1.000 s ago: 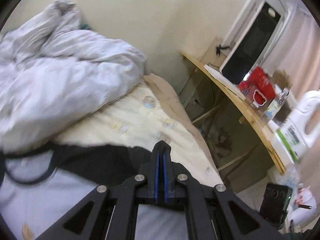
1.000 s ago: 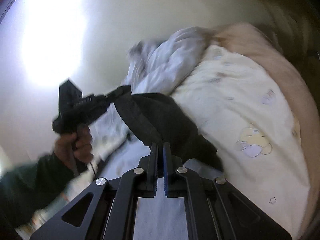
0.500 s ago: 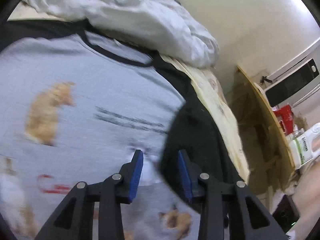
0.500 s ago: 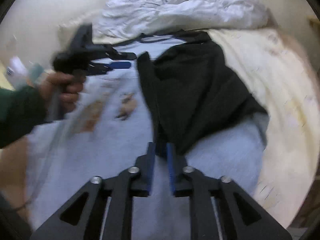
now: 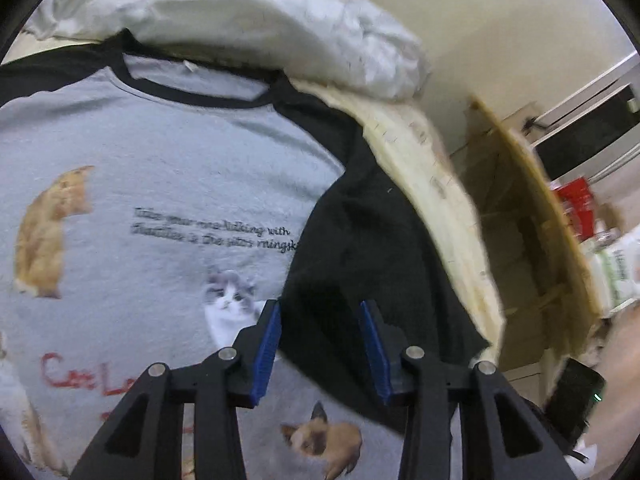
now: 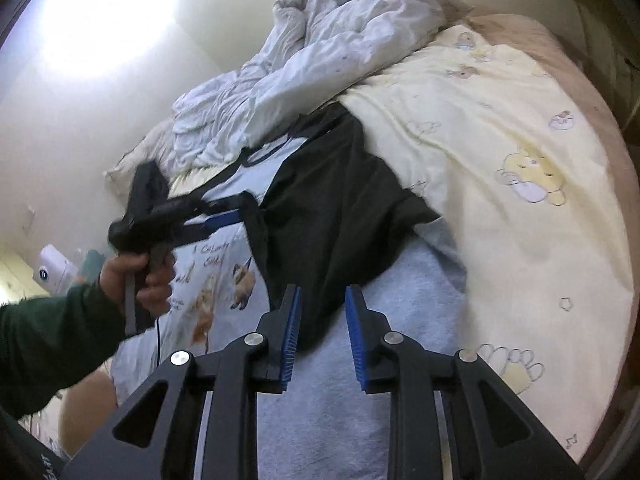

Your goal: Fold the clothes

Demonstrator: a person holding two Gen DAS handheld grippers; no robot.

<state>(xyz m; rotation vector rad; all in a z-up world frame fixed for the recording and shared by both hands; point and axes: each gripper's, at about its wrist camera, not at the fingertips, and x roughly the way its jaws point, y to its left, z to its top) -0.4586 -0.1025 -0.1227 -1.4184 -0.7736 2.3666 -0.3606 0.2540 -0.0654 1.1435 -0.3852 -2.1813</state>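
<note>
A grey T-shirt point(image 5: 160, 168) with cat prints, a black collar and black sleeves lies flat on the bed. Its right side is folded in, so the black sleeve point(image 5: 368, 240) lies across the body. My left gripper point(image 5: 320, 336) hovers over the sleeve's inner edge; its jaws are opening and the pads press on nothing. In the right wrist view a hand point(image 6: 136, 276) holds that left gripper point(image 6: 224, 216) above the shirt point(image 6: 216, 280). My right gripper point(image 6: 322, 316) stands open just above the lower end of the sleeve point(image 6: 340, 208).
A crumpled white duvet point(image 6: 320, 60) is heaped at the head of the bed, touching the collar. Cream cartoon-print sheet point(image 6: 500, 160) spreads to the right. A wooden desk point(image 5: 532, 184) with a red box and a white bottle stands beside the bed.
Both grippers went from shut to open. The black sleeve, lifted a second ago, now lies on the shirt. My left gripper dropped towards the shirt and rolled.
</note>
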